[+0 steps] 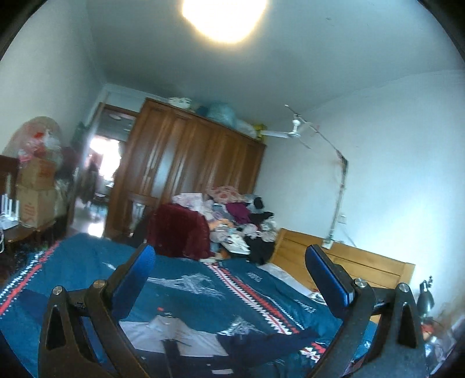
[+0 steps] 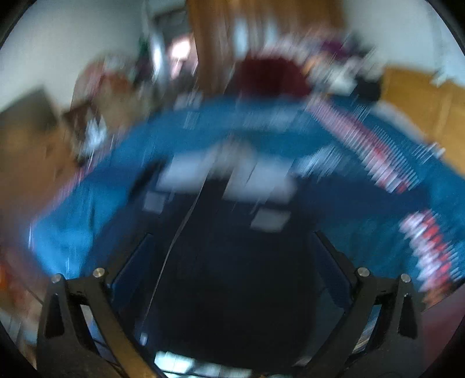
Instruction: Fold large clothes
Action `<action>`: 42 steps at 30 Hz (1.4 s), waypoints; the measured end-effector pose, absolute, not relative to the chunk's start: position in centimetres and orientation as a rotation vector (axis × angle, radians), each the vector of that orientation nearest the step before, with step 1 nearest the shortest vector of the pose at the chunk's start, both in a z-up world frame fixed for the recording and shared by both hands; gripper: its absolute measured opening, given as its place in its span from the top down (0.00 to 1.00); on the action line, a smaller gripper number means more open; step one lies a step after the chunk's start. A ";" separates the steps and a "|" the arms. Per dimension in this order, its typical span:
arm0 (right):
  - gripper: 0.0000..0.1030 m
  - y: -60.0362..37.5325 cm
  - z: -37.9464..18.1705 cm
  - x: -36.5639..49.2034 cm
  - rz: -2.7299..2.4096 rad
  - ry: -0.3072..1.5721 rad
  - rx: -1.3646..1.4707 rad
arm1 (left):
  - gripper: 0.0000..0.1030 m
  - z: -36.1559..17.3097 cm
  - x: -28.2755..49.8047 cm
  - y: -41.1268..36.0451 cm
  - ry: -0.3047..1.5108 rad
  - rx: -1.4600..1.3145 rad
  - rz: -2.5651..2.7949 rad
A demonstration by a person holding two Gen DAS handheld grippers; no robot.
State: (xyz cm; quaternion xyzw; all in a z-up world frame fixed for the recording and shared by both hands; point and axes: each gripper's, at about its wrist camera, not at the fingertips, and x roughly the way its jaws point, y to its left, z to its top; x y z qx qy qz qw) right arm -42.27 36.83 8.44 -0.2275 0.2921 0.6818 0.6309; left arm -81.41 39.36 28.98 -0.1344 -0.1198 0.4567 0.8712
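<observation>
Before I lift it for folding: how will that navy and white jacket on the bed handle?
The jacket looks floppy: it lies creased on the bedspread. Probably light, thin cloth. Its sleeve trails sideways, so it would likely dangle.

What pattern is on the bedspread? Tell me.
Teal bedspread with white sketch prints and red-white zigzag stripes; clearest in the left wrist view.

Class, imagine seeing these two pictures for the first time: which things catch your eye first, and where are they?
A blue patterned bedspread fills the foreground, with a navy and white garment lying on it. Behind it a heap of clothes sits before a wooden wardrobe. A glaring ceiling light is overhead.
</observation>
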 end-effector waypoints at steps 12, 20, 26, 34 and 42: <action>0.00 31.0 -2.3 -58.7 1.858 0.652 -1.113 | 0.00 27.4 -88.2 43.5 -0.233 -0.221 1.331; 0.00 40.9 -0.6 -43.2 1.504 0.854 -0.775 | 0.00 13.4 -86.8 53.2 0.061 -0.422 1.319; 0.00 44.3 -4.9 -36.4 1.336 0.987 -0.752 | 0.00 -1.9 -78.9 61.2 0.348 -0.604 1.190; 0.00 43.6 -8.6 -35.9 1.322 1.000 -0.780 | 0.01 -19.2 -69.7 66.3 0.768 -0.769 1.117; 0.00 43.5 -7.2 -33.2 1.430 1.088 -0.746 | 0.00 -23.3 -67.2 65.7 0.899 -0.733 1.155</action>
